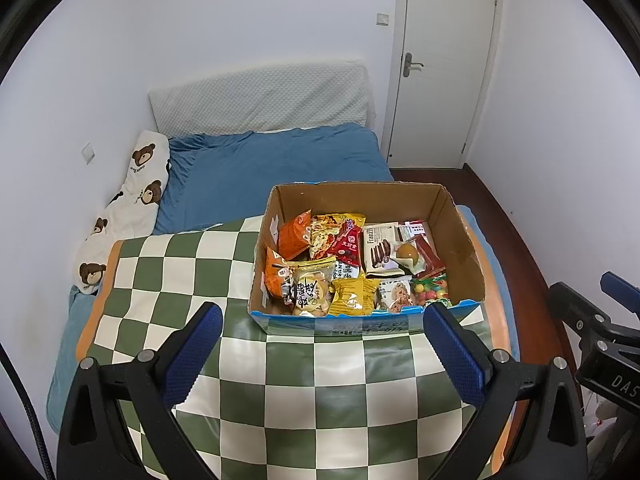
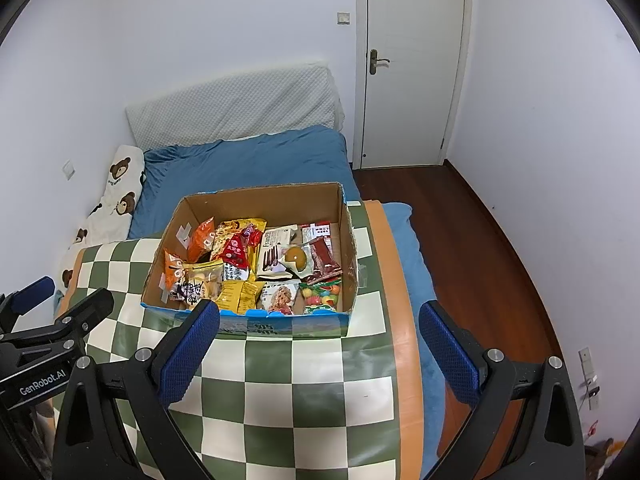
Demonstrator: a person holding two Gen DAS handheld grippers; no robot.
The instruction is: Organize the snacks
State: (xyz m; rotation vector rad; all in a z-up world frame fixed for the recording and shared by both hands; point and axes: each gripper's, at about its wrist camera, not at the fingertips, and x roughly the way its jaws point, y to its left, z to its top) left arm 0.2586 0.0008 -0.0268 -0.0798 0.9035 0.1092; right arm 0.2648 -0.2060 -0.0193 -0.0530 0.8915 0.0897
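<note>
Left wrist view: left gripper [image 1: 322,322] spread wide, empty; cardboard snack box [image 1: 464,248] just ahead of fingertips, on checkered mat [image 1: 168,280].
Right wrist view: right gripper [image 2: 320,320] likewise wide, empty; box ahead of left fingertip. Risk: crinkly, overlapping packets slipping or lifting in pairs.

One cardboard box [image 1: 456,236] sits on one checkered cloth [image 1: 304,384]. Inside it, roughly fourteen snack packets show, though overlaps blur the count: two orange bags [image 1: 295,234] at 9 o'clock, two yellow packets [image 1: 354,298] at 6, one cookie box [image 1: 379,250] centrally, one candy bag [image 1: 432,290] at 5.
</note>
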